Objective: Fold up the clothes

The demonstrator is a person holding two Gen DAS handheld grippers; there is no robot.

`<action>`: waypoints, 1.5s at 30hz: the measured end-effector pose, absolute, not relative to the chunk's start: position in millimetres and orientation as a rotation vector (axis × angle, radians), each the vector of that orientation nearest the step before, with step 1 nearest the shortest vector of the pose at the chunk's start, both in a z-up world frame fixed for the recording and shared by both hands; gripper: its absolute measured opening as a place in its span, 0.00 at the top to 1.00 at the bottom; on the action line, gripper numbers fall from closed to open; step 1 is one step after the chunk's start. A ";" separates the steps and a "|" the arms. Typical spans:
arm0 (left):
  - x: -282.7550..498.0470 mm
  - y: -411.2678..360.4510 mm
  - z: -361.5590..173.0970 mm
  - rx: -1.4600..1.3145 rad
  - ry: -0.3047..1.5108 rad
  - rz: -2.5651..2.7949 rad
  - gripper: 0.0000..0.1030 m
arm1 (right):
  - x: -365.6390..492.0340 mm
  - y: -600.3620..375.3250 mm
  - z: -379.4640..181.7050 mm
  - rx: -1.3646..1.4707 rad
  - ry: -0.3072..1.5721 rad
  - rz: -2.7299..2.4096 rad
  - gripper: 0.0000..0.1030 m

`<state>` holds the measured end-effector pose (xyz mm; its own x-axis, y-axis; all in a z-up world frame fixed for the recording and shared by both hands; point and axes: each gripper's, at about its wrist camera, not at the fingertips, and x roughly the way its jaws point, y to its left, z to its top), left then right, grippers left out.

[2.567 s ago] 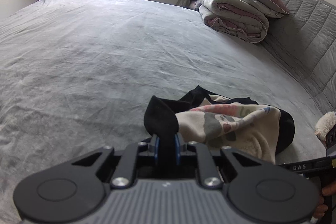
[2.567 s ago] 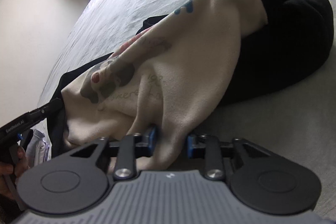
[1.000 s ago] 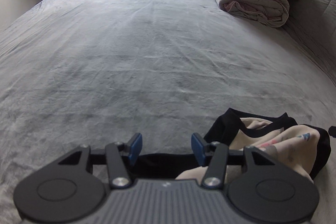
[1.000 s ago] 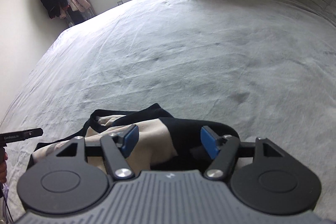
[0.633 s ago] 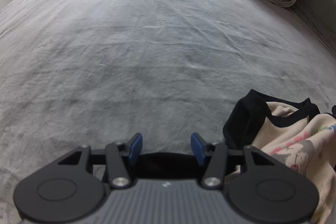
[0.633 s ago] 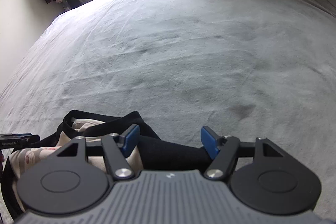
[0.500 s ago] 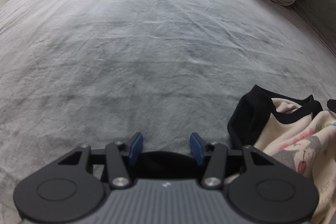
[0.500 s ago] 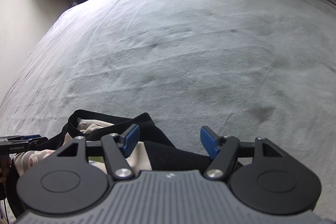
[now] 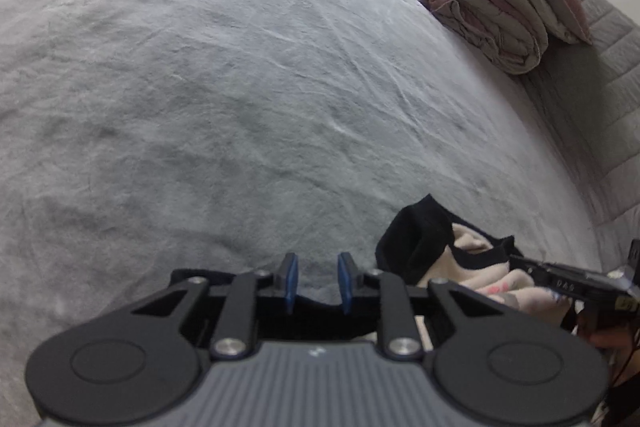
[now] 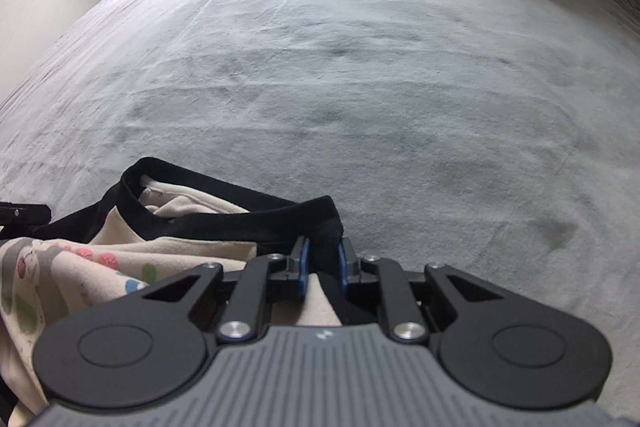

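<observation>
Shirt [image 10: 120, 267] crumpled on bed [image 10: 360, 67]; neck opening facing far end.

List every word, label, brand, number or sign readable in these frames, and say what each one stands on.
"DAS": white letters on the black side of the right gripper, seen from the left wrist view; any further letters are cut off or blurred.
Small white logo mark on each gripper's grey ribbed body: a symbol, not readable text.
Print on the cream and black garment: coloured shapes only, no legible words.

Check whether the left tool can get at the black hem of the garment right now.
Probably yes: the black hem already lies between the closing jaws of the left tool, with only bare bedspread ahead and nothing blocking.
</observation>
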<state>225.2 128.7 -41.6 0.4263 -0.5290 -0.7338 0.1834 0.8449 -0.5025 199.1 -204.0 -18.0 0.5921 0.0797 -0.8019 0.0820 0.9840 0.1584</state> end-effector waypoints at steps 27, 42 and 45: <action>236.6 113.4 -7.5 -0.138 0.950 -0.299 0.96 | 227.5 -172.0 4.5 -0.012 0.820 -0.069 0.97; 280.6 128.5 25.2 0.058 0.676 -0.133 0.96 | 308.5 -123.9 18.8 -0.113 0.690 -0.065 0.97; 293.2 132.6 16.1 0.060 0.685 -0.125 0.96 | 324.8 -119.0 11.1 -0.097 0.704 -0.062 0.97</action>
